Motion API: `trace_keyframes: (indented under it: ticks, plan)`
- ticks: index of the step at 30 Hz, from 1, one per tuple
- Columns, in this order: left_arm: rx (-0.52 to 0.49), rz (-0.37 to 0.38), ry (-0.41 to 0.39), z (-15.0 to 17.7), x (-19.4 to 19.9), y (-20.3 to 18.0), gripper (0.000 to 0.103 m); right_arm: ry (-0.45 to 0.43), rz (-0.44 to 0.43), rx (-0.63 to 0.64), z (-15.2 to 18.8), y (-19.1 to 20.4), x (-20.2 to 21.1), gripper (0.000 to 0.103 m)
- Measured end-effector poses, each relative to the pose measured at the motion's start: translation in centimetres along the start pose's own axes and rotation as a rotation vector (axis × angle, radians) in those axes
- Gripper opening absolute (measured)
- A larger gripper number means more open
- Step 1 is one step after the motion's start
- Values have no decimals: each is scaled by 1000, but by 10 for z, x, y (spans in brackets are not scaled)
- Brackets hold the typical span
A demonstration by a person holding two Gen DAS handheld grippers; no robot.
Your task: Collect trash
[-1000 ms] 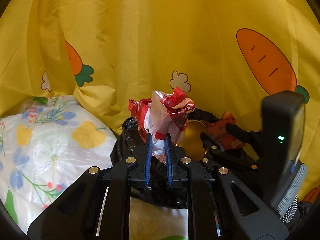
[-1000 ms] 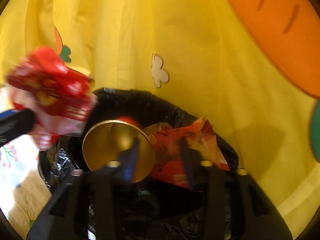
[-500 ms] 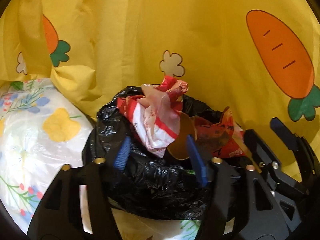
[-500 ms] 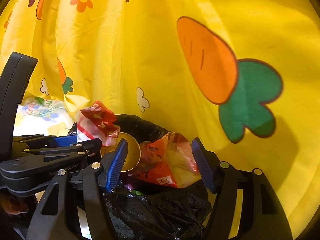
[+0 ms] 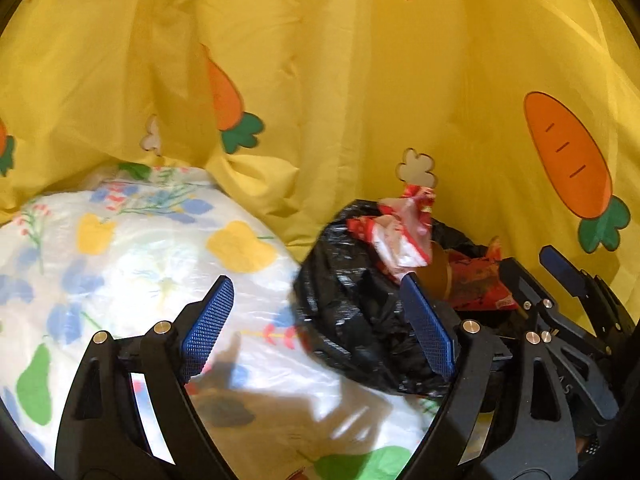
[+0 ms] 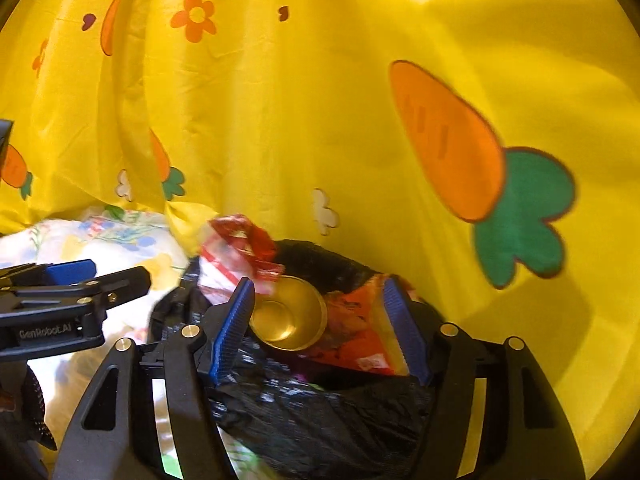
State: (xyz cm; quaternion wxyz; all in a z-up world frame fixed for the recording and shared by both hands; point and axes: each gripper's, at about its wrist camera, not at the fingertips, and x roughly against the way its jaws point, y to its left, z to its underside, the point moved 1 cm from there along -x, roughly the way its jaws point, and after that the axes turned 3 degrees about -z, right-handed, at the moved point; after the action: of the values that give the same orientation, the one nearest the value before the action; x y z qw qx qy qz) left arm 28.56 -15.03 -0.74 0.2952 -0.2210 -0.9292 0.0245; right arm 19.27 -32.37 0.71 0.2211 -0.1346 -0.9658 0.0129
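Left tool (image 5: 318, 322): jaws wide apart, nothing held, over floral-print worktop cover (image 5: 132, 256). Right tool (image 6: 320, 328): jaws also apart, empty, just above black trash bag (image 6: 320, 412). In bag opening: red/white crumpled wrapper (image 6: 236, 252) at L rim, gold bowl (image 6: 288, 320) in centre, orange snack packet (image 6: 360, 336) to R, touching bowl. Yellow carrot-print cloth (image 6: 320, 120) hangs directly behind bag.

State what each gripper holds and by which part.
Nothing. The left gripper and the right gripper are both open and empty; the red-and-white wrapper lies loose on the black trash bag.
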Motion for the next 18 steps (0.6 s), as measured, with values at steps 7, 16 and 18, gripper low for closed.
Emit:
trace_keyframes:
  ticks: [7,16,18]
  plan:
    - [63,-194,-73,10,41,43,88,17,-55,9,-5,29,-10,51]
    - [49,-285,-153,28,102,49,97,16,-86,-21,5,49,32,69]
    - [27,-297,-160,35,114,41,97,23,-82,-28,9,51,45,75]
